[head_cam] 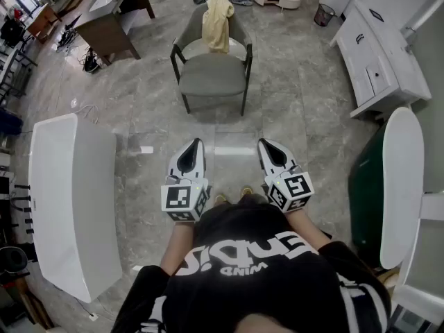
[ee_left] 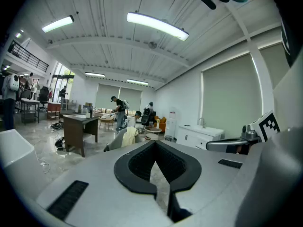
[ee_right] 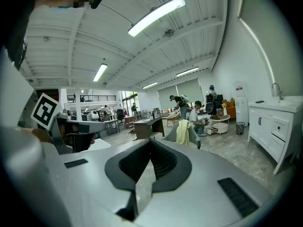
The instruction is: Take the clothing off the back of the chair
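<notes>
Floor (head_cam: 295, 109): grey marbled tiles; the chair stands on it straight ahead of the person.
Chair (head_cam: 211, 75): grey padded seat and back, dark legs, seat facing the person, well apart from both grippers.
Clothing (head_cam: 217, 25): pale yellow garment draped over the top of the chair back, hanging down its front toward the seat; nothing touches it.
Left gripper (head_cam: 195, 143): clenched, jaw tips together with nothing between them, aimed toward the chair.
Right gripper (head_cam: 266, 144): clenched likewise, empty, beside the left gripper.

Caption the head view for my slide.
Left gripper and right gripper, both shut, face chair with yellow clothing on its back.
</notes>
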`<state>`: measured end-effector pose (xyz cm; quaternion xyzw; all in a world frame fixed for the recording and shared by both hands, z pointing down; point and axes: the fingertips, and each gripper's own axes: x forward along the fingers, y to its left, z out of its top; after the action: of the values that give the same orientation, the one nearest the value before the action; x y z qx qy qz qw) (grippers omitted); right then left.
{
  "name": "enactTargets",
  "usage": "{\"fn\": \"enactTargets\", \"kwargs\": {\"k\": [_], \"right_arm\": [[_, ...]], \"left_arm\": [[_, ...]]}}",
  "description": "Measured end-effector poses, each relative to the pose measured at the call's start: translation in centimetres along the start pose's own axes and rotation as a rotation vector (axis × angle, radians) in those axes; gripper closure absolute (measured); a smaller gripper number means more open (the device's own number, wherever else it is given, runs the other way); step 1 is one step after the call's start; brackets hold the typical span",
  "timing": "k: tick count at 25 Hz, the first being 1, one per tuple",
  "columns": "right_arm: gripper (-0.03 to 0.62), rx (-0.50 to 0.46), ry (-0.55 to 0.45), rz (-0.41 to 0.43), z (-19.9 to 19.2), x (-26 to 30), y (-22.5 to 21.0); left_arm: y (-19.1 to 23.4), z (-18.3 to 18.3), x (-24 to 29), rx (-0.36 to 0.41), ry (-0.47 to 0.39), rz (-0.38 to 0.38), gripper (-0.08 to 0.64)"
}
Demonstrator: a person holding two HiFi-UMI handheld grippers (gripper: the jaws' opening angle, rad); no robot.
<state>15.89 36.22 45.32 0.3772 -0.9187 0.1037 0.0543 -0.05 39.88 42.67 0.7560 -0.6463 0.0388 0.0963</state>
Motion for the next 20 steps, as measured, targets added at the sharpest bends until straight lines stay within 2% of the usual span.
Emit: {"fn": "enactTargets", "kwargs": {"k": [11,15,20], "right_arm": [[0.578,-0.002,-0.011,-0.012,-0.9,0.6,1.8],[0.578,0.029,-0.031,-0.041,-1.1,1.2,1.6],[0.578,0.021,-0.032,-0.061,-0.7,2.3,1.6]], "left_arm": [[1.3,-0.9,-1.0,0.016,0.002,-0.039,0.546],[2.3,-1.6,-1.2,0.033,0.007,-0.061,0.546],[3.8,-1.1,-0.6,0.025,-0.001,-0.068,0.546]]}}
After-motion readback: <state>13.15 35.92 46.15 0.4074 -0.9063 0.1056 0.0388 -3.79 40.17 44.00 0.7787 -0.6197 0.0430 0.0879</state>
